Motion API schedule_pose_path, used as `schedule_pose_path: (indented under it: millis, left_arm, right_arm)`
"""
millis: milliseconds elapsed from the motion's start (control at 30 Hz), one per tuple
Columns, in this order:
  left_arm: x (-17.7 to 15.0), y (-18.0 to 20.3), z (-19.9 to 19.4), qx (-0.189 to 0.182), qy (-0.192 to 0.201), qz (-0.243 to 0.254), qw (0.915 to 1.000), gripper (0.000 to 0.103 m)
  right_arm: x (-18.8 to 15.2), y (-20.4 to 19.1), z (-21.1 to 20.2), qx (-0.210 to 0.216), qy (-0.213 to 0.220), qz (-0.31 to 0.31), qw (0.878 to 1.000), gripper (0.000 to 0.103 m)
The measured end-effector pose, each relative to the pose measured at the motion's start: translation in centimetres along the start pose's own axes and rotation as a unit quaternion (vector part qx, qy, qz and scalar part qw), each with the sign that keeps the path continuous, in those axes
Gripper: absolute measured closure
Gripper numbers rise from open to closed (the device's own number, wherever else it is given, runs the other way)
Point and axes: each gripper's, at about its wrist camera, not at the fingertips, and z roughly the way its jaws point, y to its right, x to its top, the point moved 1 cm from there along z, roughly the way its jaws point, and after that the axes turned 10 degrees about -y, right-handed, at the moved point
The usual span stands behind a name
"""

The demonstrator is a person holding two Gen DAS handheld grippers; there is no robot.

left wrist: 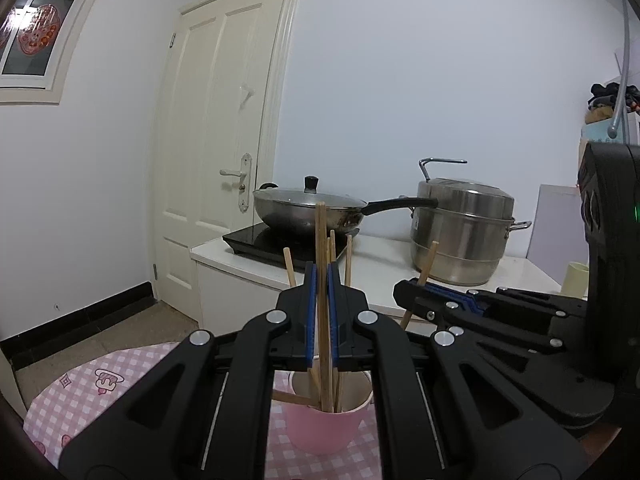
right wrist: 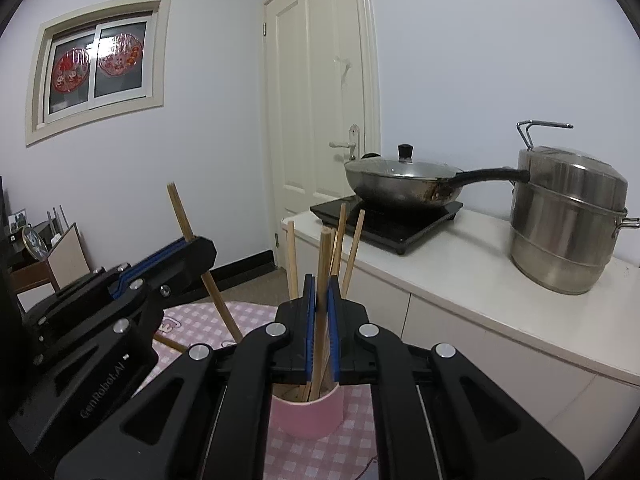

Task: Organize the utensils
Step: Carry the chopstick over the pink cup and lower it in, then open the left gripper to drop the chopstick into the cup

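Both claws are clamped on a wooden chopstick each, left claw (left wrist: 322, 280) and right claw (right wrist: 321, 292), right over the pink cup (left wrist: 326, 424) of chopsticks (right wrist: 352, 248) sitting on the pink checkered table (left wrist: 80, 396).

A cup (left wrist: 320, 424) holding chopsticks (left wrist: 347, 258) stands on a table (left wrist: 84, 392), below and between 2 grippers. Behind it a counter (right wrist: 480, 276) carries a cooktop (right wrist: 384, 222) with a lidded wok (right wrist: 400, 184) on it, and a steamer pot (right wrist: 568, 220) to their right. A door (right wrist: 320, 100) stands behind the counter's left end.
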Motion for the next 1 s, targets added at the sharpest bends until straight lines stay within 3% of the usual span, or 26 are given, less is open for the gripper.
schedule_pose_path:
  millis: [200, 400, 833, 867, 900, 933, 1000]
  left_arm:
    - [0.3, -0.3, 0.1, 0.0, -0.013, -0.007, 0.9999, 0.096]
    - [0.5, -0.4, -0.8, -0.014, -0.011, -0.01, 0.9998, 0.096]
    - [0.4, -0.9, -4.0, 0.016, -0.009, 0.0, 0.9998, 0.096]
    - [0.4, -0.9, -4.3, 0.019, -0.01, 0.0, 0.9998, 0.087]
    - [0.3, -1.0, -4.6, 0.022, -0.009, -0.001, 0.9997, 0.063]
    - [0.2, -1.1, -5.1, 0.027, -0.005, -0.002, 0.9996, 0.049]
    - [-0.1, -1.3, -6.2, 0.037, 0.007, 0.003, 0.9993, 0.044]
  right_arm:
    - [0.1, 0.3, -0.2, 0.003, -0.001, 0.009, 1.0, 0.097]
    - [0.1, 0.6, -1.2, 0.003, 0.003, 0.015, 1.0, 0.081]
    - [-0.6, -0.1, -3.6, 0.01, 0.014, 0.011, 1.0, 0.072]
    - [-0.7, -0.2, -3.8, 0.011, 0.015, 0.01, 1.0, 0.071]
    - [-0.9, -0.4, -4.1, 0.013, 0.015, 0.009, 1.0, 0.07]
    - [-1.0, -0.5, -4.2, 0.014, 0.016, 0.008, 1.0, 0.069]
    - [-1.2, -1.0, -4.7, 0.019, 0.016, 0.004, 1.0, 0.069]
